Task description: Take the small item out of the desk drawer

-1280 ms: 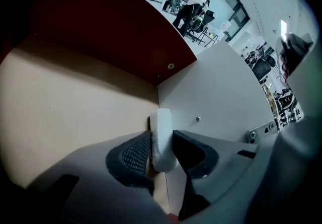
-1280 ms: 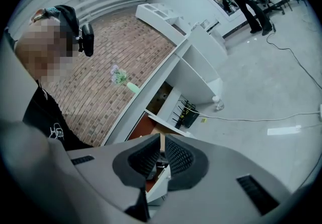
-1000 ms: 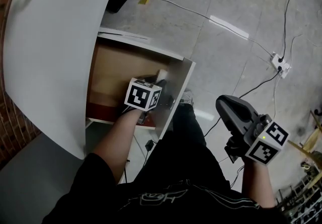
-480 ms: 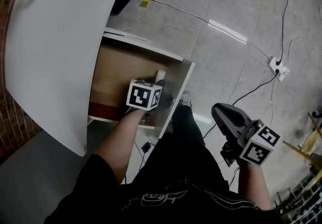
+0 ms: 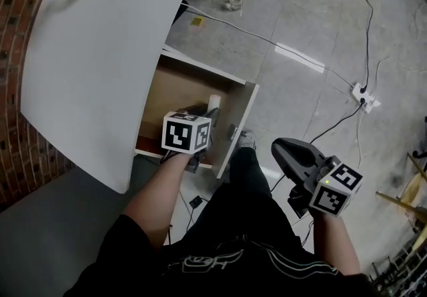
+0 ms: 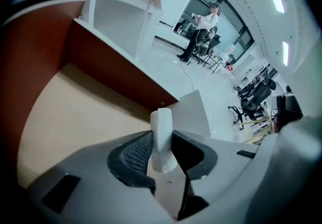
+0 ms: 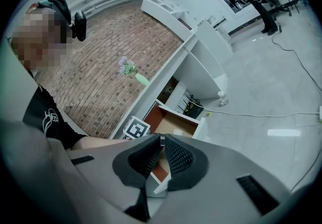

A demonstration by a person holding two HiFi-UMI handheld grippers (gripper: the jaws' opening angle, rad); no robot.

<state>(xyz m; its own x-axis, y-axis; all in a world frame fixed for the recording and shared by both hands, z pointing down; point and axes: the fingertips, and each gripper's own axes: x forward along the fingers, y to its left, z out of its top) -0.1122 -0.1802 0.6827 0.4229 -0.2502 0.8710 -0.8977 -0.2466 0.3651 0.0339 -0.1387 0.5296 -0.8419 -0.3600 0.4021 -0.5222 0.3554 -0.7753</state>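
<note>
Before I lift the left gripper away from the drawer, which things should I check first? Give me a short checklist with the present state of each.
1. Small white item sits between the left gripper jaws, pads on both sides: ok.
2. Drawer is pulled open: ok.
3. Item is already higher than the drawer's front panel: cannot tell.
4. Left gripper is out from under the white desk top, so the way up is free: ok.
5. Right gripper is shut, empty and off to the side of the drawer: ok.
</note>
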